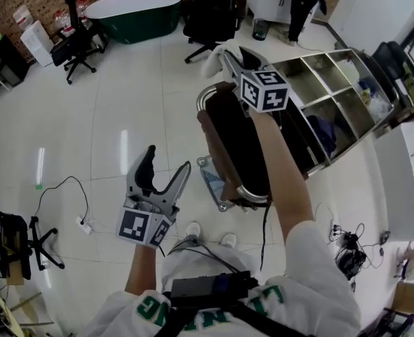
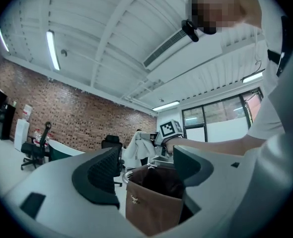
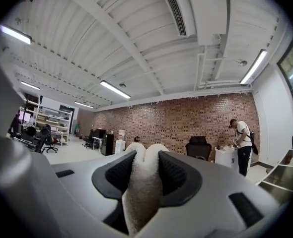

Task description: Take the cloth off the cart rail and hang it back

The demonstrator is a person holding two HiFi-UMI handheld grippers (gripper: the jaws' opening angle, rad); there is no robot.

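A white fluffy cloth (image 1: 215,56) is lifted above the cart's chrome rail (image 1: 205,95), pinched in my right gripper (image 1: 225,59), which is shut on it. In the right gripper view the cloth (image 3: 143,187) fills the gap between the ribbed pads (image 3: 117,172). My left gripper (image 1: 168,161) is held lower, left of the cart, and stands open with nothing in it. Its own view looks between the jaws at the cart's brown bag (image 2: 151,205), with the cloth (image 2: 135,150) and the right gripper's marker cube (image 2: 170,128) beyond.
The cart carries a dark brown bag (image 1: 231,142) and a shelf unit with several compartments (image 1: 333,93). Office chairs (image 1: 210,12) (image 1: 77,41), a green tub (image 1: 137,12) and a standing person (image 1: 302,2) are farther off. A cable (image 1: 67,188) lies on the floor at left.
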